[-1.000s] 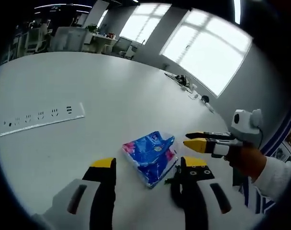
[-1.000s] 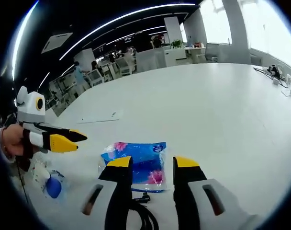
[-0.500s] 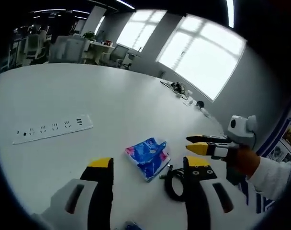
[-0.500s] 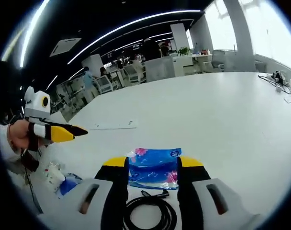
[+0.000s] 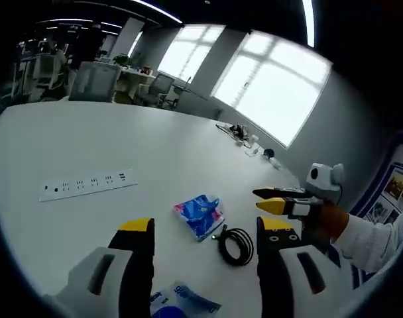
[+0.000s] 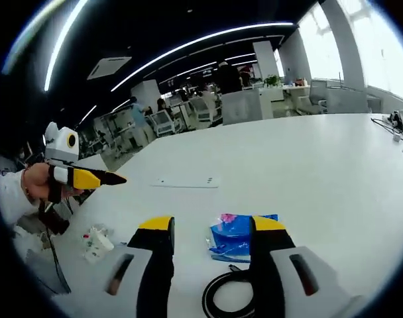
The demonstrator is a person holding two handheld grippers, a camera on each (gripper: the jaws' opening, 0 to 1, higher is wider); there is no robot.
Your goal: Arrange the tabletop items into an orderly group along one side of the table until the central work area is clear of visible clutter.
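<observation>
Both grippers (left (image 5: 203,228), right (image 6: 210,225)) hover, jaws apart and empty, over the worktop (image 5: 122,146); next, probably, gather the blue packet (image 5: 199,214) and cable (image 5: 235,246) sideways.

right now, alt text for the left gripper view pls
The left gripper, jaws open, hovers over a large white table with a blue tissue pack and a coiled black cable lying between the jaws. A white power strip lies to the left, and the right gripper enters from the right, jaws nearly closed on nothing.
</observation>
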